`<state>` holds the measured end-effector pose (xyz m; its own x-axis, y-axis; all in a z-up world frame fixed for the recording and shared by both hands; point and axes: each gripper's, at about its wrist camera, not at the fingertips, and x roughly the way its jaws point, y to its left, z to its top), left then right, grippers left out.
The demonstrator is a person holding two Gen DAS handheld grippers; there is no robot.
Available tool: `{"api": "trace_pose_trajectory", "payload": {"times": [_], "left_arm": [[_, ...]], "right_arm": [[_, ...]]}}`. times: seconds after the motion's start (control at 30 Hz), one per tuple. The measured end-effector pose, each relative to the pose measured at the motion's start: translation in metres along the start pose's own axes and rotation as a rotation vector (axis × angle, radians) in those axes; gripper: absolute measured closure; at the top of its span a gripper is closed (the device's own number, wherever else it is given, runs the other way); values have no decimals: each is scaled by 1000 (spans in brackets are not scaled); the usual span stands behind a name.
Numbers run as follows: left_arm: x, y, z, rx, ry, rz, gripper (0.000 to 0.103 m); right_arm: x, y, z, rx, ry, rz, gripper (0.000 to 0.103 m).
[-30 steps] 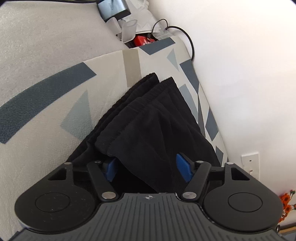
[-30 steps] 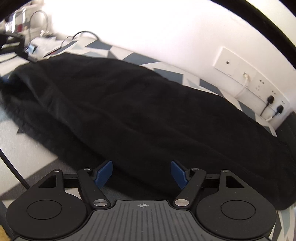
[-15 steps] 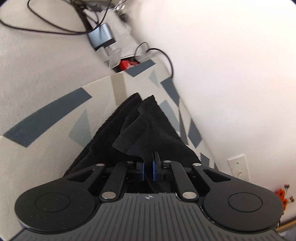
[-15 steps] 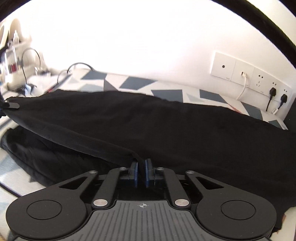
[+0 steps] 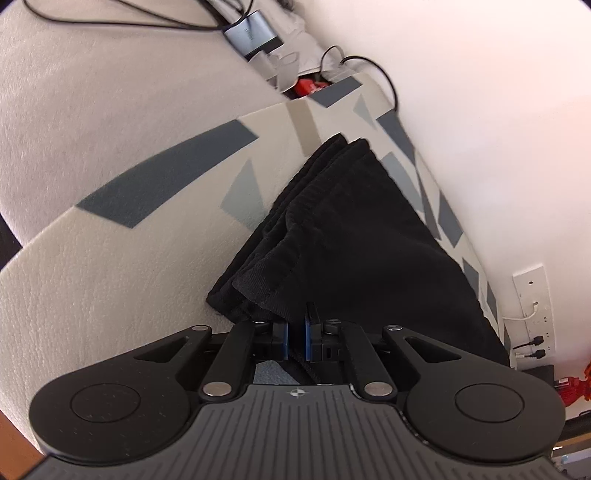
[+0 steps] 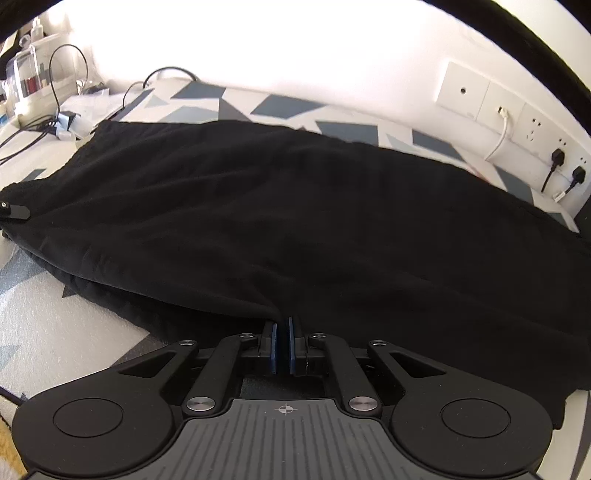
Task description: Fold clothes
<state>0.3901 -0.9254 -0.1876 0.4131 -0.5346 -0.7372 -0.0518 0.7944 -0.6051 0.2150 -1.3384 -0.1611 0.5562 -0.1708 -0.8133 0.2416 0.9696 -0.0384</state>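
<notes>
Left gripper (image 5: 296, 339): jaws clenched on a near edge of the black ribbed-waistband knit garment (image 5: 354, 236); blue pads almost meeting, cloth pinched between.
Right gripper (image 6: 282, 345): jaws clenched likewise on the garment's (image 6: 295, 206) near edge, upper layer drawn up into the pinch.
Garment position: spread lengthwise on the white mat with grey-blue geometric patches (image 5: 122, 258), already doubled, a lower layer showing under the lifted one; far side close to the white wall (image 5: 498, 110).
Surroundings: grey USB hub with cables (image 5: 251, 35) past the mat's end; white wall socket panel (image 6: 517, 114) beyond the far edge.
Step in hand: probably carrying a gripped edge across for a fold.
Next move: calls for both grippers travelling together, edge kept taut, then laid square on the lower layer before release.
</notes>
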Motion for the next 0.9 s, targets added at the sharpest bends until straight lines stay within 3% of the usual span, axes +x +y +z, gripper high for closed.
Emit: {"api": "trace_pose_trajectory", "payload": {"times": [0.07,0.17,0.27,0.4,0.47,0.53,0.67,0.73,0.8,0.83,0.9], "left_arm": [[1,1,-1,5,4,2,95],[0,0,-1,30,1,1,95],[-3,1,-2,35,-4,-2,95],[-10,1,-10,34,-29,-1,95],[-12,2,-15,34,-39,-5,95],[-12,4,-21,32,-52,-9,95],[-9,10,-27,3,-77,-34,95],[-8,12,-27,-22,-78,-57,89],[-7,16,-25,-47,-85,-96,72],[-7,17,-24,-59,-91,-114,68],[-9,19,-21,-74,-108,-134,57]], "right_arm": [[-5,-2,9,35,4,31,82],[-25,-8,37,85,-123,116,67],[-33,-6,79,119,-237,179,64],[-12,7,145,186,-309,313,63],[11,30,178,135,-302,383,63],[43,63,205,5,-284,406,62],[107,152,232,-246,-150,436,62],[131,189,228,-353,-99,439,54],[143,212,223,-446,-81,417,50],[147,218,222,-478,-75,413,52],[148,220,220,-486,-66,443,64]]}}
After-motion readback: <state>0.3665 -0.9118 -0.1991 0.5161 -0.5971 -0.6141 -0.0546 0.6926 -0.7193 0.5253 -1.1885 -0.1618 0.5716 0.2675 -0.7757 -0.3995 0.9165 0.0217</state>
